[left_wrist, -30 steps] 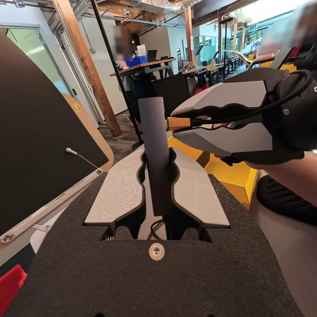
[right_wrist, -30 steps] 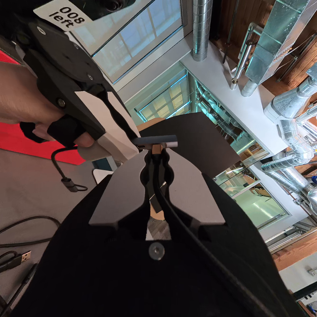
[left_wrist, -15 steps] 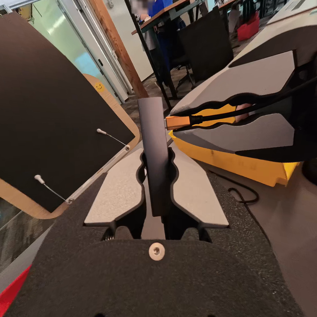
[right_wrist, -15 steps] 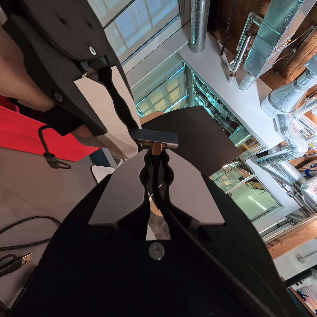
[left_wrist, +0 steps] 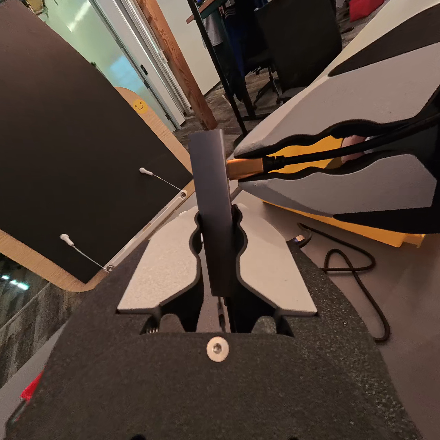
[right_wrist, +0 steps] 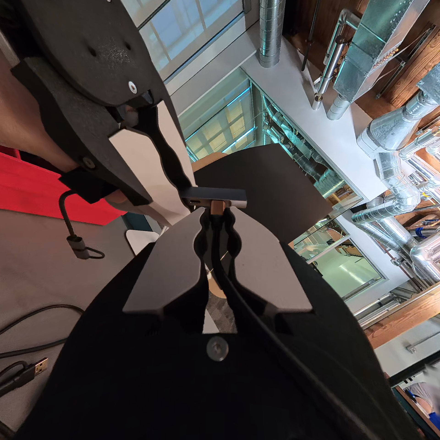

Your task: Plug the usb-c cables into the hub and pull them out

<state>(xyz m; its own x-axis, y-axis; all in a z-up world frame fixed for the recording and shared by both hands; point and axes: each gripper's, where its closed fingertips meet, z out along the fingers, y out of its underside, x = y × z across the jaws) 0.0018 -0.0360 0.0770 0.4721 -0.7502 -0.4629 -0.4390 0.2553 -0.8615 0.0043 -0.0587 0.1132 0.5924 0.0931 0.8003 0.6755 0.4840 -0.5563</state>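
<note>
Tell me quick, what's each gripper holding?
Left gripper: closed on the dark hub.
Right gripper: closed on the orange plug, which meets the hub's side.

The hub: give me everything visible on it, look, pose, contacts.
The hub is a slim, dark grey, matte, metal-looking bar. It stands upright along the left gripper, whose fingers are shut on its lower half. The orange plug of the black cable, pinched in the right gripper, meets its side edge near the top. The right wrist view shows an empty port beside that plug.

Soft indoor daylight, wide-angle edge distortion, slight peripheral blur.
</note>
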